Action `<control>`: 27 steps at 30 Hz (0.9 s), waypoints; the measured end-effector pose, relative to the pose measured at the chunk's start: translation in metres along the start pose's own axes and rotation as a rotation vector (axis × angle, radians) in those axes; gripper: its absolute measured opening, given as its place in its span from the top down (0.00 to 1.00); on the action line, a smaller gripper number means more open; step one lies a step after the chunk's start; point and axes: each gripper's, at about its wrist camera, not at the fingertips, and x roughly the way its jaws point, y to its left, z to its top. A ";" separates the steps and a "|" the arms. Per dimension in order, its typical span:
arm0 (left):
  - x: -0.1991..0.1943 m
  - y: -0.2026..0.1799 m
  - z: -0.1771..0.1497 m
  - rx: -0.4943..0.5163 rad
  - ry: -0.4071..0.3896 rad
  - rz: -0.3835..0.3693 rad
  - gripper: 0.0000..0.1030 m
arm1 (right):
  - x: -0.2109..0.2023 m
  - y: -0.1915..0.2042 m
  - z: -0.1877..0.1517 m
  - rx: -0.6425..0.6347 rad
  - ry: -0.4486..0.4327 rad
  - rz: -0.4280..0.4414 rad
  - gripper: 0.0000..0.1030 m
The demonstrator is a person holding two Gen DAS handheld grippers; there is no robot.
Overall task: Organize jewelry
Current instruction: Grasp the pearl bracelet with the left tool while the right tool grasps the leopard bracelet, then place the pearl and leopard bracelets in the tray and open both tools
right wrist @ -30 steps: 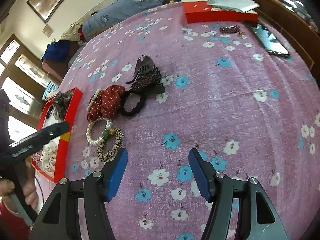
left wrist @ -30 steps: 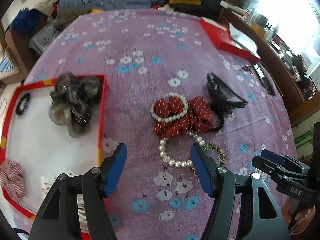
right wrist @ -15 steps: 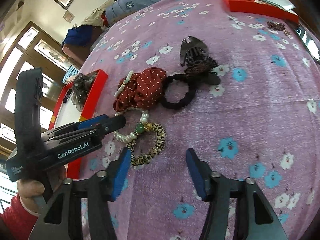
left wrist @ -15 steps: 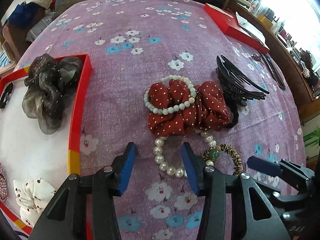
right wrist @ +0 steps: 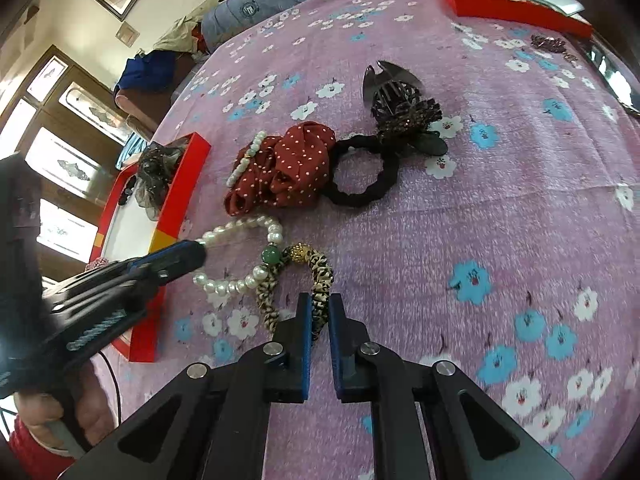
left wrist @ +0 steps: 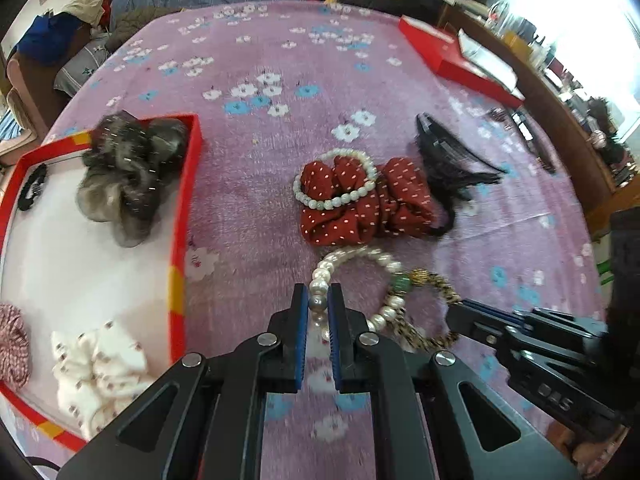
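My left gripper point(left wrist: 319, 300) is closing, and its blue pads press on a pearl of the white pearl bracelet point(left wrist: 360, 258), which lies on the purple flowered cloth. In the right wrist view that bracelet point(right wrist: 240, 224) runs from the left gripper point(right wrist: 196, 254) to a green bead. My right gripper point(right wrist: 320, 304) is also closing, its pads pinching the leopard-print scrunchie point(right wrist: 320, 268) beside the pearls. A red polka-dot scrunchie point(left wrist: 360, 208) with a pale bead bracelet point(left wrist: 336, 200) on it lies just beyond. The red tray point(left wrist: 182, 216) sits to the left.
The tray holds a grey scrunchie point(left wrist: 128, 168), a white one point(left wrist: 96, 360), a red-and-white one point(left wrist: 12, 344) and a black tie point(left wrist: 32, 186). A black hair tie point(right wrist: 360, 176) and a dark claw clip point(right wrist: 396, 96) lie past the red scrunchie. A red box point(left wrist: 448, 56) is far right.
Both grippers went from wide open to shut. The left one closed on the pearl bracelet, and the right one moved left over the leopard scrunchie and closed on it.
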 end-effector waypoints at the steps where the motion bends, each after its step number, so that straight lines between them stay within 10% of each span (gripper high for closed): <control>1: -0.007 0.001 -0.001 0.001 -0.009 -0.006 0.91 | -0.001 0.001 0.000 0.002 -0.004 -0.003 0.92; 27: -0.143 0.141 -0.025 -0.183 -0.211 0.047 0.91 | -0.047 0.113 0.003 -0.126 -0.130 -0.016 0.92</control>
